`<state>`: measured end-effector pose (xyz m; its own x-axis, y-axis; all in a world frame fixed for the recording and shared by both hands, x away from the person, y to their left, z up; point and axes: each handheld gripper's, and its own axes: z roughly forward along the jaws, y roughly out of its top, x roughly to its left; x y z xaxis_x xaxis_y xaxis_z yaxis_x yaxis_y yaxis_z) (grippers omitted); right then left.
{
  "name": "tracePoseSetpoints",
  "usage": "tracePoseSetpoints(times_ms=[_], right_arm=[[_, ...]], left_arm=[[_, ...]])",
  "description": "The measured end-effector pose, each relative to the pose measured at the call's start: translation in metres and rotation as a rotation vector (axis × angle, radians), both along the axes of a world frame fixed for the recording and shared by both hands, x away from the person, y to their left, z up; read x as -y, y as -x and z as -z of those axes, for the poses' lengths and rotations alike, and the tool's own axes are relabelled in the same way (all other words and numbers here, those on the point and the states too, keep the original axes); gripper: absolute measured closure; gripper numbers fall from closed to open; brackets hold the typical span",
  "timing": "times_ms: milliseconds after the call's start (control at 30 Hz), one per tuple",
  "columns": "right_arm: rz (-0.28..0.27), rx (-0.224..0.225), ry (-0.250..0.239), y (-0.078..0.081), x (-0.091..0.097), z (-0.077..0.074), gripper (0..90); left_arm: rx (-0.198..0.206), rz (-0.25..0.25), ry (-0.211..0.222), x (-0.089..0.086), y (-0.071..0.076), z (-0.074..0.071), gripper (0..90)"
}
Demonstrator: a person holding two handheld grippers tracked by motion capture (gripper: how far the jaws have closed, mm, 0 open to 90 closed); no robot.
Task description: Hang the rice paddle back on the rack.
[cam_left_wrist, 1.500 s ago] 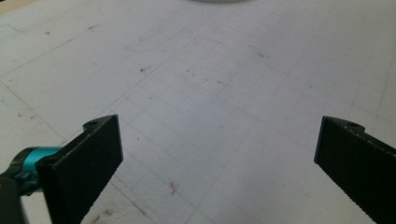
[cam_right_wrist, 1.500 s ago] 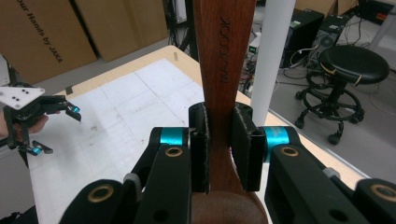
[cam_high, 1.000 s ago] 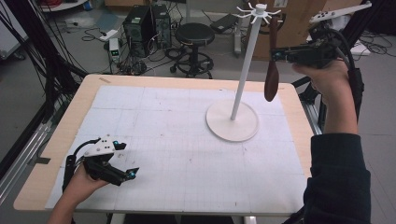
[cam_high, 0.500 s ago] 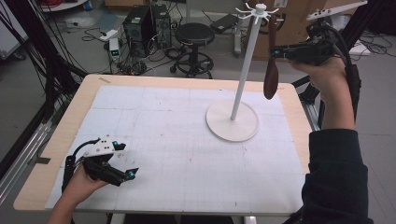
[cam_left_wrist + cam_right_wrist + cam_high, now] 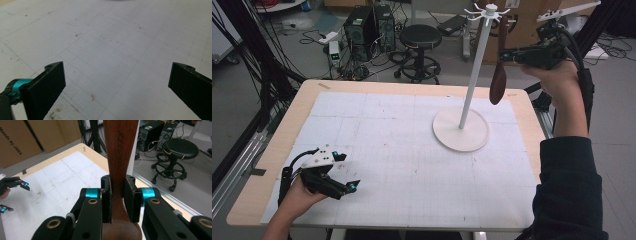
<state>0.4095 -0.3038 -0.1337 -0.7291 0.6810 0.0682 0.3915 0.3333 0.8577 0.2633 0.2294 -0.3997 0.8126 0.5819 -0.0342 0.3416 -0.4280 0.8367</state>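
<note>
While the right gripper (image 5: 503, 54) is held up at the far right, we read its fingers (image 5: 130, 195) as clamped on the handle of one brown wooden spoon (image 5: 498, 80), bowl end hanging down. In the right gripper view the pads press both flat sides of the handle. The spoon's top sits right by the prongs of the white rack (image 5: 477, 60), so we judge the grip keeps it upright to hook it on or lift it off; whether it already hangs on a prong, we can't tell. The rack's round base (image 5: 460, 131) rests on the tabletop (image 5: 377, 125), right of center, under the spoon but apart from it.

Left gripper (image 5: 343, 186) lies low at the near left corner, fingers (image 5: 46, 87) wide apart with nothing between them, just bare gridded mat. We take it as parked, out of the way.

Counts: one spoon, one rack, two grippers, one black stool (image 5: 420, 37) on the floor beyond the far edge.
</note>
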Motion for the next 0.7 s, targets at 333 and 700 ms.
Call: tracePoseSetpoints(times_ms=[333, 700], right_arm=[[0.0, -0.015, -0.012, -0.0025, -0.0028, 0.0022, 77.5], [0.017, -0.005, 0.0, -0.0029, -0.0022, 0.0027, 74.5]], left_arm=[[0.001, -0.001, 0.005, -0.0007, 0.0005, -0.0006, 1.7], [0.001, -0.001, 0.008, -0.001, 0.0004, -0.0005, 1.7]])
